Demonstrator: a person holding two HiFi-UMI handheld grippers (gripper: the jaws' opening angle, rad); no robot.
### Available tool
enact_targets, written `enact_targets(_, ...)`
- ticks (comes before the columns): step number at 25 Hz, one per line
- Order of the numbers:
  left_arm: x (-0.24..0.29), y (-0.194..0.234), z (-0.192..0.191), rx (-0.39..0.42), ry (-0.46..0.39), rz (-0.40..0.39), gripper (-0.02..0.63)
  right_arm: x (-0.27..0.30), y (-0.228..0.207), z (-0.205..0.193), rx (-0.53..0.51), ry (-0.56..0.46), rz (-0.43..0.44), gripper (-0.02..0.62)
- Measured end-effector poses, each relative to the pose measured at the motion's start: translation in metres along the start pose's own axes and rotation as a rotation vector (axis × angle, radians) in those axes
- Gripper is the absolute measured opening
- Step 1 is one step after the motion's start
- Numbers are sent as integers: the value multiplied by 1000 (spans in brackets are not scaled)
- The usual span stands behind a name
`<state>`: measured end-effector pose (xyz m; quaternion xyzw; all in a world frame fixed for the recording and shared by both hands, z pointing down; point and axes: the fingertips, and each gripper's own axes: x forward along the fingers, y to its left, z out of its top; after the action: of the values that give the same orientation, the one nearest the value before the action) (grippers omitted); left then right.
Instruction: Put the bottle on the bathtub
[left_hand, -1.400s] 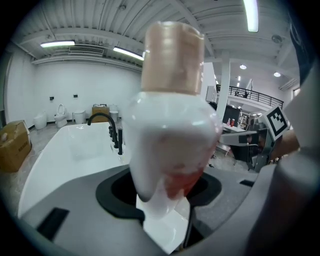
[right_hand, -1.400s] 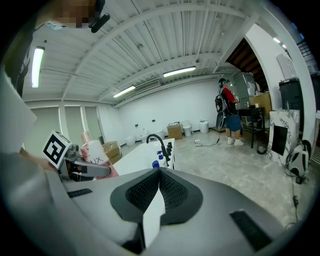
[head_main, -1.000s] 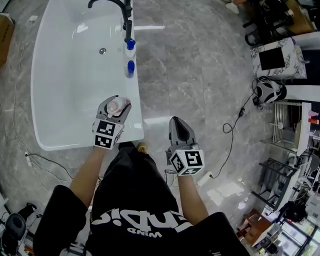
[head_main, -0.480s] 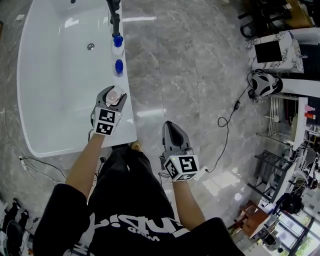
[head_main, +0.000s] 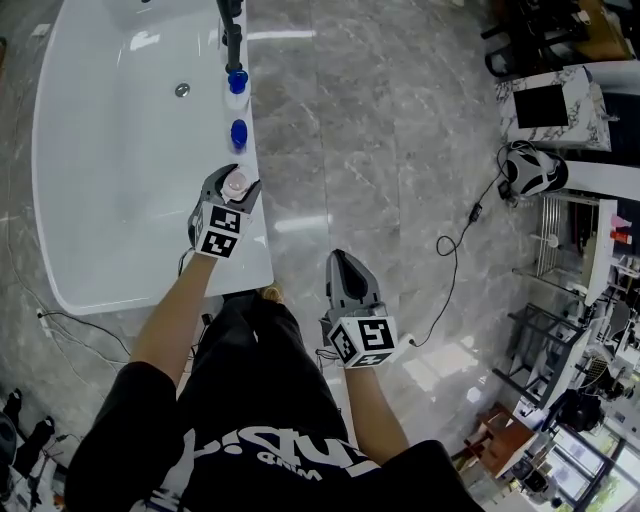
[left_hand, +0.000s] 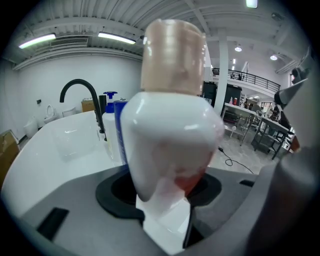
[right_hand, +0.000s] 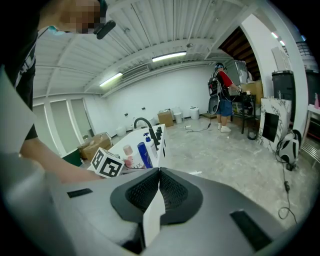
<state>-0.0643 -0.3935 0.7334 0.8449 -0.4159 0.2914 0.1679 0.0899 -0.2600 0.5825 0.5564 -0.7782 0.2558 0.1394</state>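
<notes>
The left gripper (head_main: 232, 180) is clamped on a white bottle (left_hand: 170, 145) with a pale pink cap, held upright over the near rim of the white bathtub (head_main: 110, 150), just short of two blue-topped bottles (head_main: 238, 133) and a black faucet (head_main: 231, 30). The right gripper (head_main: 343, 262) hangs over the grey marble floor (head_main: 380, 150), jaws shut on nothing. White lettering on the person's black T-shirt (head_main: 270, 440) cannot be read.

Grey marble floor (head_main: 380, 150) filled the centre. At the upper left stood a black faucet (head_main: 233, 48), with 2 blue bottles (head_main: 238, 133) just below it. A black cable (head_main: 443, 243) trailed from a black-and-white headset (head_main: 530, 172) at the right.
</notes>
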Motion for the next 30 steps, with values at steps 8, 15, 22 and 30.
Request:
enact_targets(8,4,-3,-3,34,13,12,235,-6,-1,0,10,9,-4,25)
enact_targets(15,6,-1,-5,8,-6,20,236,-11,-5,-8,18,22,-4,25)
enact_targets(22,0,-3,-3,-1,6,31,236,-16,-4,-10,15,17,8,25)
enact_targets(30,-42,-7,21,-7,-40,76,236,-31,-2,2,8,-7,34,25)
